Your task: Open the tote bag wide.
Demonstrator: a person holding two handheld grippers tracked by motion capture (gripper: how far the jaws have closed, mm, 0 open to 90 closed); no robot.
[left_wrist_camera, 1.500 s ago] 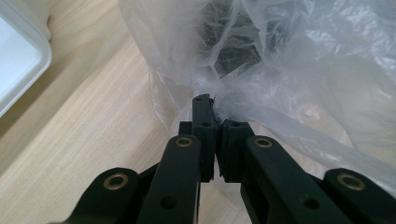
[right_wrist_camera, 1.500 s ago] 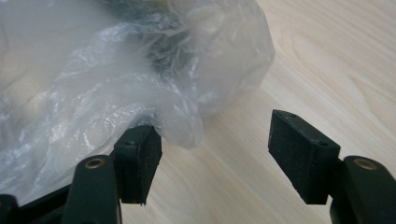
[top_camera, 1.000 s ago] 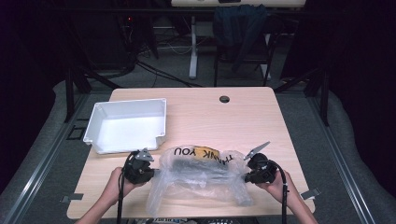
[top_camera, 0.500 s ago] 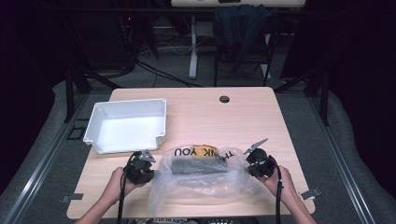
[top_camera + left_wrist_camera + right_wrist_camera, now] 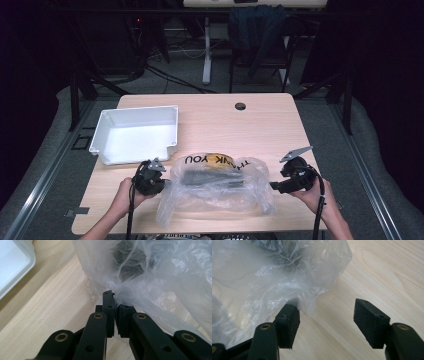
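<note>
High view: lying on the worktop (image 5: 300, 125) near its front edge, a clear plastic bag (image 5: 215, 192) printed "THANK YOU", stretching between the left gripper (image 5: 162, 184) and the right gripper (image 5: 274, 186). Sitting inside the bag, a dark object (image 5: 210, 176), too blurred to identify. Standing just behind the left gripper, a white tray (image 5: 135, 135), holding nothing.

Left gripper view: jaws closing tight on a pinched fold of the bag (image 5: 160, 277), a detail hidden from above.

Right gripper view: jaws standing wide apart, one pad (image 5: 289, 323) touching the bag's edge (image 5: 287, 277), the other over bare wood.
</note>
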